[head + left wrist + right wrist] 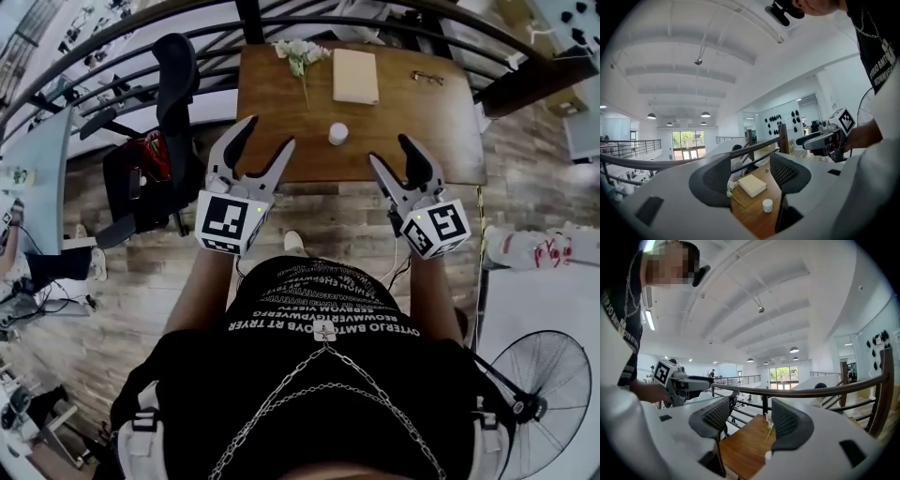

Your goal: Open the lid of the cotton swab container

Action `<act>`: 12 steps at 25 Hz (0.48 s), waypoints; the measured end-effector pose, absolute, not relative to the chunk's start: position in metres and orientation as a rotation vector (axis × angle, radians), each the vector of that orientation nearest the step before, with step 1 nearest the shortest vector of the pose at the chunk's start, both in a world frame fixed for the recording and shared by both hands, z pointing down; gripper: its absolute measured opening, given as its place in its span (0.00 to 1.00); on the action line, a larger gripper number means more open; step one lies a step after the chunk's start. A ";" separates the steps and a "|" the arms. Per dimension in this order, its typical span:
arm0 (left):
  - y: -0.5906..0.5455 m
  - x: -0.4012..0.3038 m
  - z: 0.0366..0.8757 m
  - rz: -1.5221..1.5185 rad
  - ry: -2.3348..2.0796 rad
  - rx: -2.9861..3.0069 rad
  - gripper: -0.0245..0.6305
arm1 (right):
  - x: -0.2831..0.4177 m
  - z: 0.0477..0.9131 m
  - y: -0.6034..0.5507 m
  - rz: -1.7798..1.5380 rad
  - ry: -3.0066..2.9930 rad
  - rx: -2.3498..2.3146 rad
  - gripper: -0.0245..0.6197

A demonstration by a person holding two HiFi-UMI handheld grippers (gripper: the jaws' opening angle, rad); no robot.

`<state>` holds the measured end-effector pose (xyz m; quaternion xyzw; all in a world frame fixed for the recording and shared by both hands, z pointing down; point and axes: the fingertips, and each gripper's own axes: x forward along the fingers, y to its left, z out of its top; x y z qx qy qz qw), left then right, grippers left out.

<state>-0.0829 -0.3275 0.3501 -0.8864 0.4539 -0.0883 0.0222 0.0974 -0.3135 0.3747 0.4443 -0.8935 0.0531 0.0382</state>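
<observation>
A small white cotton swab container [337,133] stands upright near the middle of the wooden table [272,112], its lid on. The left gripper view shows the container [767,205] low between the jaws, still far off. In the right gripper view only a sliver of the container [768,456] peeks past the right jaw. My left gripper [265,142] hovers open over the table's near left edge, holding nothing. My right gripper [392,157] hangs open at the near edge, right of the container, also holding nothing.
At the table's far side lie a cream book [355,76], a sprig of white flowers [302,54] and a pair of glasses [427,78]. A black office chair [155,141] stands left of the table. Behind it runs a dark railing [187,37]. A floor fan [542,394] is at right.
</observation>
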 end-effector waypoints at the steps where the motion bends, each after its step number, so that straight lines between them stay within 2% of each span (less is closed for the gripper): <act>1: -0.333 -0.084 0.352 -0.277 1.391 -2.752 0.44 | 0.096 0.374 -0.318 0.156 -2.736 1.373 0.46; 12: -0.358 -0.053 0.396 -0.338 1.237 -2.871 0.44 | 0.112 0.379 -0.336 0.169 -2.667 1.492 0.46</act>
